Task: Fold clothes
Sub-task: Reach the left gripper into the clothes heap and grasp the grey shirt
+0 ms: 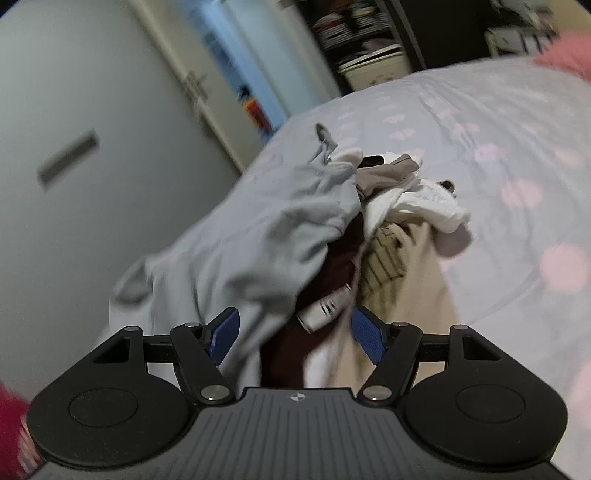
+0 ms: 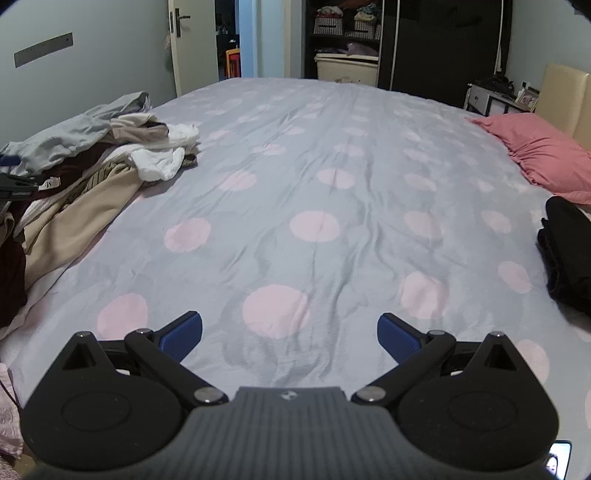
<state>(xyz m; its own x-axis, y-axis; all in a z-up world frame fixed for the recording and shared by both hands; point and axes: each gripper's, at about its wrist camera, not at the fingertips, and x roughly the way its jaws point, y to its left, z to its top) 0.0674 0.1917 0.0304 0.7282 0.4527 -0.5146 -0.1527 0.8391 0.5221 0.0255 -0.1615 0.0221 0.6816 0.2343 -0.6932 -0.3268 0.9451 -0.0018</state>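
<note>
The left wrist view is smeared with blur, so the heap of clothes (image 1: 332, 229) reads only as overlapping colours: a pale grey garment (image 1: 266, 229) on top at the left, a dark maroon piece (image 1: 332, 266) under it, white (image 1: 417, 206) and beige (image 1: 406, 302) cloth to the right; where one garment ends and the next begins cannot be told, and the near edge of the pile is hidden behind the left gripper (image 1: 295, 332); its blue fingers stand spread, just over the clothes, nothing between them. From the right wrist view the pile runs lengthwise along the left edge of the bed (image 2: 314, 155), stretching away toward the door (image 2: 188, 48); its near end is cut off by the frame. The right gripper (image 2: 290, 334) hangs over bare sheet, fingers wide apart and empty; the cover is grey with pink dots; a pink pillow (image 2: 539, 151) lies at the far right, a dark folded item (image 2: 569, 251) near it, partly cut off; shelves (image 2: 343, 33) and a black wardrobe (image 2: 443, 44) stand beyond.
</note>
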